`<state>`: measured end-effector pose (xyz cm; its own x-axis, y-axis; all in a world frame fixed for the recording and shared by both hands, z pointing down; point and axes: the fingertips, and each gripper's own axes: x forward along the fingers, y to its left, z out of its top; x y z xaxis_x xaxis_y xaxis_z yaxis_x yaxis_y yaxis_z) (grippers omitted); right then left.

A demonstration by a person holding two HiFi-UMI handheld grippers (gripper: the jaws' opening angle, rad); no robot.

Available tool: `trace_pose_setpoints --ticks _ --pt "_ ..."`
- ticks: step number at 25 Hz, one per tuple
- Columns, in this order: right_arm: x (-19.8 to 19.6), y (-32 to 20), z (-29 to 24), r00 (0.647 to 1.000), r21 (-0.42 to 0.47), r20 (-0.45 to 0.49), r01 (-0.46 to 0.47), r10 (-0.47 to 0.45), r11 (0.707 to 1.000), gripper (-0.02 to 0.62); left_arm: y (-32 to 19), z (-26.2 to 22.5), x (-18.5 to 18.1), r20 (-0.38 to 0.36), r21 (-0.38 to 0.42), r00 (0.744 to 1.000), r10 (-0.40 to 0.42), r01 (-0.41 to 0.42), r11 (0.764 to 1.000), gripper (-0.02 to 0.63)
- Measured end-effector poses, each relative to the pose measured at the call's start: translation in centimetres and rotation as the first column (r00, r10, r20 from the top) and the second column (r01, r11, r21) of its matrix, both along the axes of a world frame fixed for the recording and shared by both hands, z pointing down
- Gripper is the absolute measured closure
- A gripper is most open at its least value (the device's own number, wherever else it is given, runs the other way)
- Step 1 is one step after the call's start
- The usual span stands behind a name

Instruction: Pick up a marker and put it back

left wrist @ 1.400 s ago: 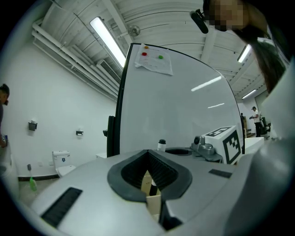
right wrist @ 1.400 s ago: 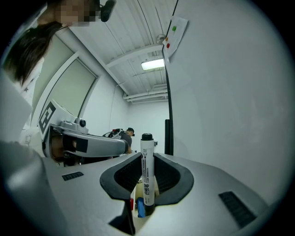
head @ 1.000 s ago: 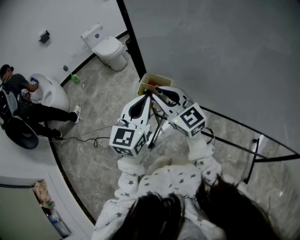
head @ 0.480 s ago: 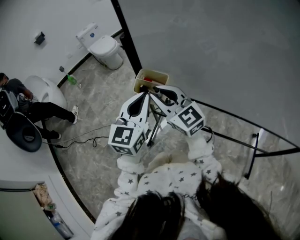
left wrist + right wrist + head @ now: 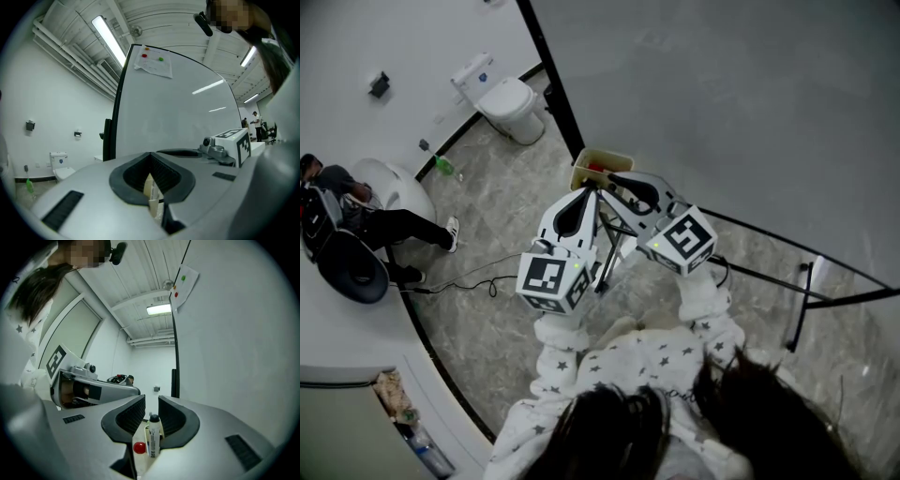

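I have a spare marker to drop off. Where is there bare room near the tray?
In the head view, bare floor lies left of the tray, bordered by the toilet, the green bottle and the cable. The tray itself is crowded: the left gripper and right gripper both point at it, and a marker and a red piece show inside.

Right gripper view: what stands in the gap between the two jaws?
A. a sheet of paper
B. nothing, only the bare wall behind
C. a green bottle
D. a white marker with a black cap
D: a white marker with a black cap stands upright in the gap between the jaws.
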<state>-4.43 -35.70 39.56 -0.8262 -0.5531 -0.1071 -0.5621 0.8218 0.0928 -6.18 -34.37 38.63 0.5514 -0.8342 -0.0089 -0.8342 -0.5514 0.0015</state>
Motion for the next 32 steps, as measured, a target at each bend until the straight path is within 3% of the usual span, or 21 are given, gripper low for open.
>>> trace_pose_setpoints --ticks 5,7,9,17,18,22,32 --pt "0.4 1.7 -3.5 1.0 0.026 0.021 0.019 -0.019 0.999 0.518 0.9 -2.6 0.4 -0.004 0.006 1.0 0.011 -0.011 1.0 0.604" --pt "0.9 2.4 -4.7 0.999 0.018 0.041 0.025 -0.026 1.0 0.468 1.3 -3.4 0.7 -0.009 0.013 1.0 0.016 -0.016 1.0 0.604" --pt "1.6 2.9 -5.9 0.998 0.023 0.05 0.023 -0.024 0.999 0.468 1.5 -4.3 1.2 -0.016 0.014 1.0 0.024 -0.023 1.0 0.604" --pt "4.5 5.3 -7.5 1.0 -0.006 0.009 -0.006 0.006 1.0 0.469 3.5 -7.0 2.7 -0.006 0.039 0.998 0.066 -0.065 0.997 0.604" --pt "5.0 5.6 -7.5 1.0 -0.005 0.006 -0.018 0.018 1.0 0.473 3.8 -7.1 2.9 -0.007 0.042 0.998 0.07 -0.07 0.997 0.604" --pt "7.7 6.7 -7.3 0.998 -0.002 0.023 -0.05 0.05 0.999 0.589 5.1 -7.5 5.4 0.0 0.057 0.994 0.107 -0.107 0.993 0.604" --pt "10.7 8.5 -8.0 0.993 -0.026 0.029 -0.111 0.112 0.993 0.589 6.7 -7.4 9.5 0.009 0.05 0.974 0.226 -0.226 0.973 0.604"
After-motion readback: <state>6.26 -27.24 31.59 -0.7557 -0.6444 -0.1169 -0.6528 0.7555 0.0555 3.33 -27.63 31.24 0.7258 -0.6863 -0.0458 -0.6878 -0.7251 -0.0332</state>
